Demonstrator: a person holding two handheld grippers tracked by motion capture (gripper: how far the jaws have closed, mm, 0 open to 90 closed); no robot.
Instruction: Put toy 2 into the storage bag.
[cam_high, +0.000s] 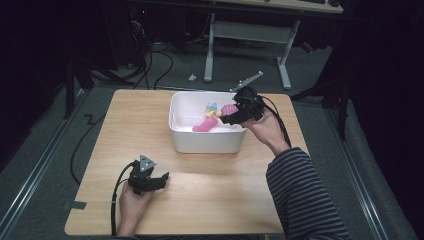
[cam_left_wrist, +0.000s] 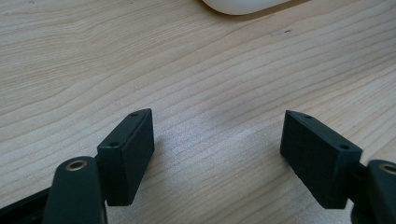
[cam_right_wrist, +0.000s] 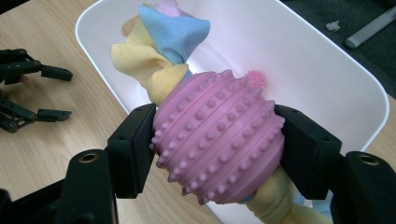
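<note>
Here the pink knobbly ball, threaded on a yellow and blue cloth rope, is clamped between the jaws of the right gripper over the 3 o'clock rim of the white tub. A pink toy lies inside the tub. Toward 7 o'clock from the tub, the left gripper rests low over the wooden worktop, its jaws spread wide with nothing between them
</note>
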